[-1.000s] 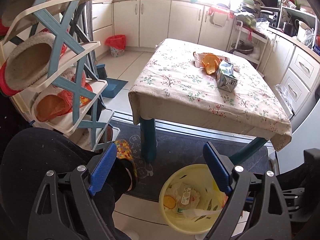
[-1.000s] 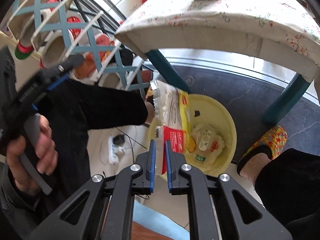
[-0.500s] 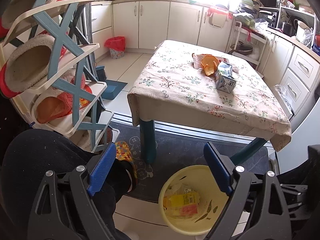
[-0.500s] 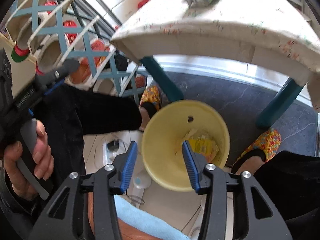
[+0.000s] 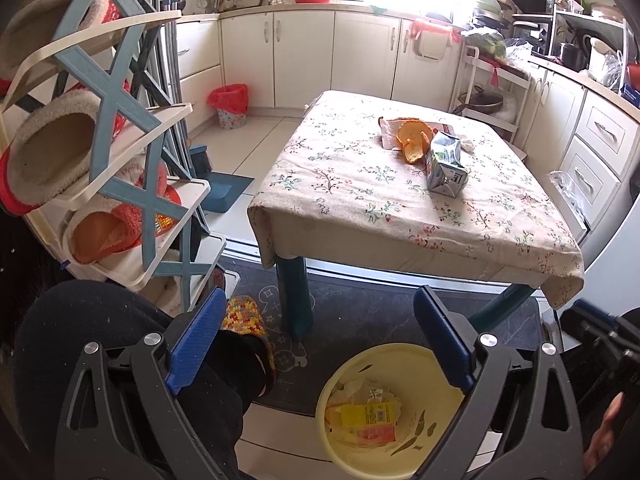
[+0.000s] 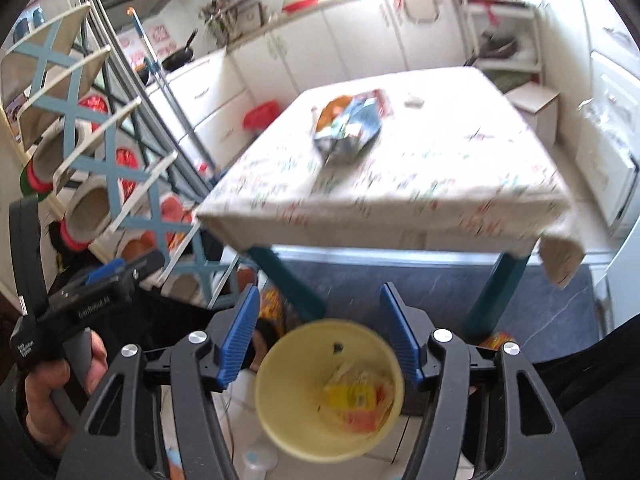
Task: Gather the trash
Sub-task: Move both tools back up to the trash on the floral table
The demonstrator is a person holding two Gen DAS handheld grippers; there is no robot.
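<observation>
so a second ago the right gripper (image 6: 320,334) was pinched on a clear wrapper with red and yellow print right over the yellow bin (image 5: 394,410), and now its jaws are spread wide with nothing in them, and that wrapper (image 5: 370,416) is lying inside the bin on top of the other scraps. The right camera has also swung up toward the table (image 5: 352,216) beyond the bin, view's pretty blurry. The left gripper (image 5: 316,346) is spread open and empty above the bin too, hasn't really budged. So one piece is done; what's left, far as I can see, is the crushed carton (image 5: 445,165), the orange peel (image 5: 412,141) and a crumpled white scrap (image 5: 466,145) up on the table, so I'd guess the carton's next
</observation>
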